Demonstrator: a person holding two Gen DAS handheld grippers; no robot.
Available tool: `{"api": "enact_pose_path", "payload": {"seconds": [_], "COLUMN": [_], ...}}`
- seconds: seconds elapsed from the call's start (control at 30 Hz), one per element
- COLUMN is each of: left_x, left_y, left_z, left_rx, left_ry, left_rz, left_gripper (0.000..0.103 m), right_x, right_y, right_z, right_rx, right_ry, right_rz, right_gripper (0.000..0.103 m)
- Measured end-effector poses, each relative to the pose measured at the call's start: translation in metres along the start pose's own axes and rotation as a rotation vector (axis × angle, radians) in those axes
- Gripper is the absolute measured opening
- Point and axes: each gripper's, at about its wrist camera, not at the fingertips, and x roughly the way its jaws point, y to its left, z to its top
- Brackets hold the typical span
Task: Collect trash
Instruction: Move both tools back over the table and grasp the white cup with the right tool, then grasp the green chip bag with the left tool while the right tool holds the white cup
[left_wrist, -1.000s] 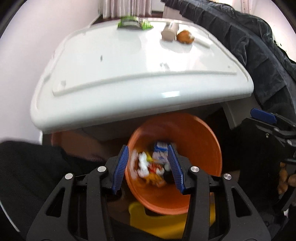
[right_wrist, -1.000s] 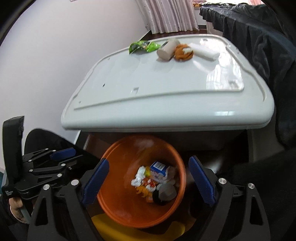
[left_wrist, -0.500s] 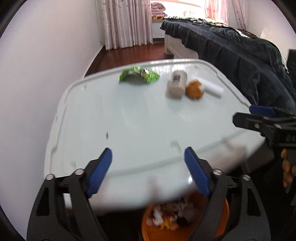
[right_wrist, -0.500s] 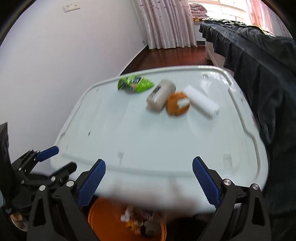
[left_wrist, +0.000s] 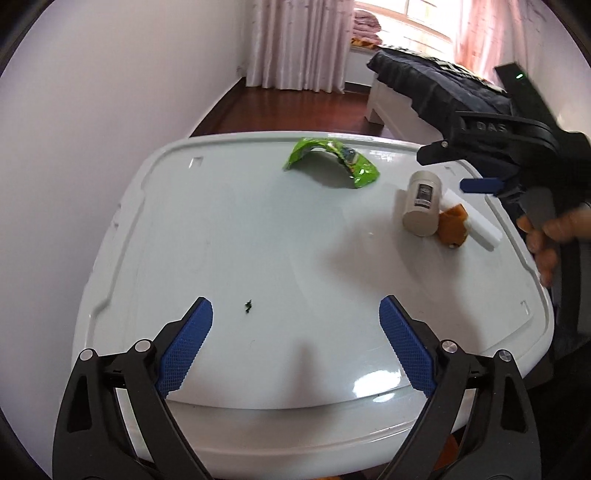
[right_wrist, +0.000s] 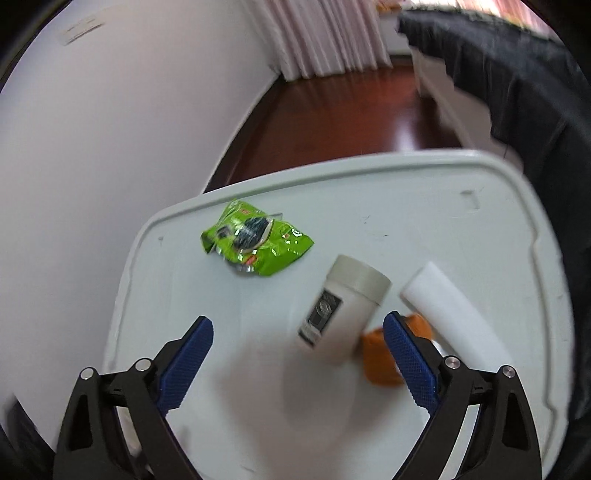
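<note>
- Left gripper (left_wrist: 295, 343), at the bottom of the left wrist view, hangs over the bare near part of the white surface (left_wrist: 240, 240); its jaws are opening wide, with nothing between them.
- Right gripper (right_wrist: 297, 360), at the bottom of the right wrist view, has its jaws spread but closing, touching nothing; the white bottle (right_wrist: 343, 310) lies on its side just beyond them.
- An orange scrap (right_wrist: 380, 362) sits behind the right blue pad, touching the bottle's lower end.
- A white foam block (right_wrist: 450, 317) lies just right of the bottle.
- A crumpled green wrapper (right_wrist: 255, 245) lies apart, toward the upper left of the surface.
- A small dark speck (left_wrist: 248, 305) lies between the left gripper's pads.
</note>
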Motion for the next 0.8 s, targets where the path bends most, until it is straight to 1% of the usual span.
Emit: {"api": "enact_pose_path", "payload": {"seconds": [0.03,0.1,0.13,0.17,0.2,0.23,0.3,0.33,0.37,0.43,0.47,0.53,0.57,0.63,0.67,0.73,0.8], "left_x": [0.000,-0.003,-0.004,-0.004,-0.005,-0.006,-0.008,-0.008,-0.008,-0.009,-0.009,-0.007,-0.006,-0.003,-0.001,0.001,0.004], "left_y": [0.003,0.006,0.005,0.005,0.004,0.001,-0.001,-0.002,-0.003,-0.004,-0.004,-0.004,-0.003,0.000,0.002,0.006,0.008], "left_z": [0.000,0.001,0.001,0.001,0.001,0.001,0.000,0.000,-0.001,-0.002,-0.003,-0.003,-0.003,-0.003,-0.003,-0.002,0.002], "left_rx": [-0.009,-0.024,-0.026,-0.024,-0.020,-0.013,-0.002,0.002,0.006,0.010,0.009,0.002,-0.005,-0.026,-0.037,-0.064,-0.078], "left_ry": [-0.003,-0.014,-0.016,-0.018,-0.019,-0.021,-0.026,-0.029,-0.032,-0.034,-0.033,-0.028,-0.023,-0.010,-0.006,0.000,0.009], "left_rz": [-0.003,-0.012,-0.013,-0.015,-0.016,-0.016,-0.017,-0.016,-0.013,-0.008,-0.007,-0.007,-0.009,-0.012,-0.014,-0.013,-0.003], "left_gripper": [0.089,0.089,0.089,0.089,0.089,0.089,0.089,0.089,0.089,0.089,0.089,0.089,0.089,0.089,0.089,0.089,0.089], "right_x": [0.008,0.017,0.027,0.034,0.042,0.050,0.067,0.071,0.071,0.074,0.075,0.077,0.077,0.075,0.072,0.066,0.043], "right_y": [-0.003,-0.007,-0.009,-0.010,-0.011,-0.012,-0.014,-0.013,-0.008,0.002,0.007,0.019,0.023,0.025,0.025,0.026,0.026], "right_z": [0.006,0.011,0.014,0.015,0.017,0.017,0.016,0.015,0.015,0.013,0.010,0.001,-0.005,-0.013,-0.016,-0.021,-0.034], "right_rx": [0.029,0.060,0.076,0.087,0.100,0.115,0.136,0.128,0.094,0.041,-0.001,-0.104,-0.161,-0.194,-0.198,-0.199,-0.201], "right_ry": [0.025,0.063,0.095,0.116,0.143,0.164,0.198,0.191,0.167,0.168,0.164,0.147,0.130,0.113,0.108,0.101,0.066], "right_rz": [-0.032,-0.029,-0.054,-0.057,-0.059,-0.061,-0.079,-0.095,-0.133,-0.189,-0.223,-0.306,-0.338,-0.342,-0.328,-0.274,-0.186], "right_gripper": [0.086,0.086,0.086,0.086,0.084,0.081,0.065,0.065,0.062,0.061,0.058,0.048,0.047,0.047,0.046,0.046,0.046]}}
